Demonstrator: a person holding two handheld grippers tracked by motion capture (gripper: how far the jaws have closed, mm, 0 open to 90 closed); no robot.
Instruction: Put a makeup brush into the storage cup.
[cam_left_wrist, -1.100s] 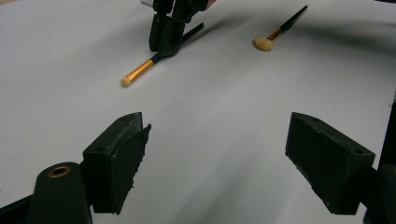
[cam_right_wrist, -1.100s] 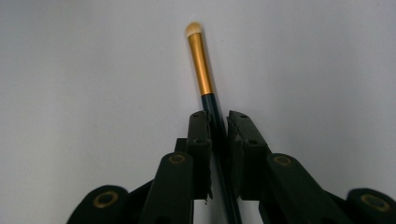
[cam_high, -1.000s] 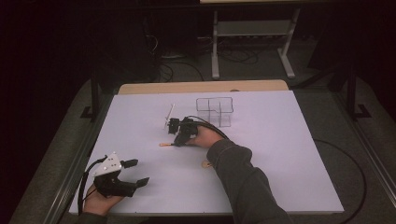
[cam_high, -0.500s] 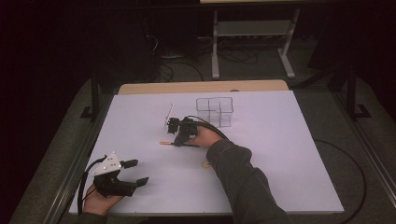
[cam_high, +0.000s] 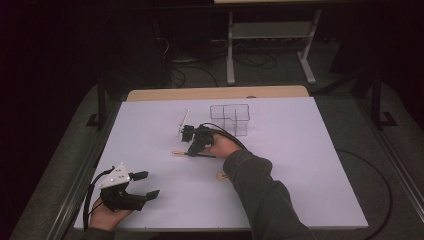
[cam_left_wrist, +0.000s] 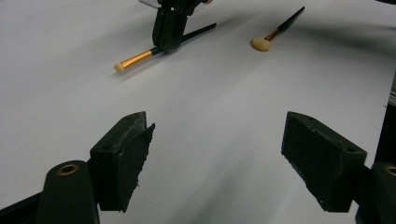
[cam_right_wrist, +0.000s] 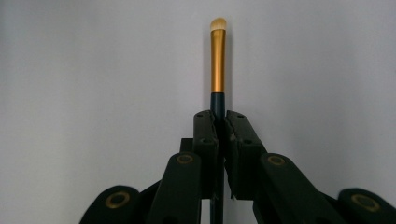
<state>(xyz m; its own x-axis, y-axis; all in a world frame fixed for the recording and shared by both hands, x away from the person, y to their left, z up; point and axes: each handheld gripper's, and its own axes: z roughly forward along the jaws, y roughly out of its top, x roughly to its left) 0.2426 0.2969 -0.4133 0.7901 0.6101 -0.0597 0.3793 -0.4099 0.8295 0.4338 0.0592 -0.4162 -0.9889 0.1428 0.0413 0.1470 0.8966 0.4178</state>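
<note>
Near the middle of the bench (cam_high: 310, 175), the gold-ferruled brush (cam_right_wrist: 217, 60) is now pinched at its dark handle by the right gripper's (cam_right_wrist: 219, 122) fingers, nothing else having shifted over the last second, so lifting seems next, while the left gripper's (cam_left_wrist: 217, 154) fingers are spread, idle, by the near left corner.

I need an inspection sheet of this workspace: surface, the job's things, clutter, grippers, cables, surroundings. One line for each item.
Surface: white table, wooden strip at the far edge.
Job's things: gold-banded brush lying flat on the table; second brush lying apart, nearer the person; clear divided organizer at the far side.
Clutter: small white object left of the organizer, too small to identify.
Grippers: right gripper shut on the gold-banded brush's dark handle; left gripper open, holding nothing, at the near left corner.
Cables: gripper cable; more on the floor.
Surroundings: dark room, metal stand behind.
</note>
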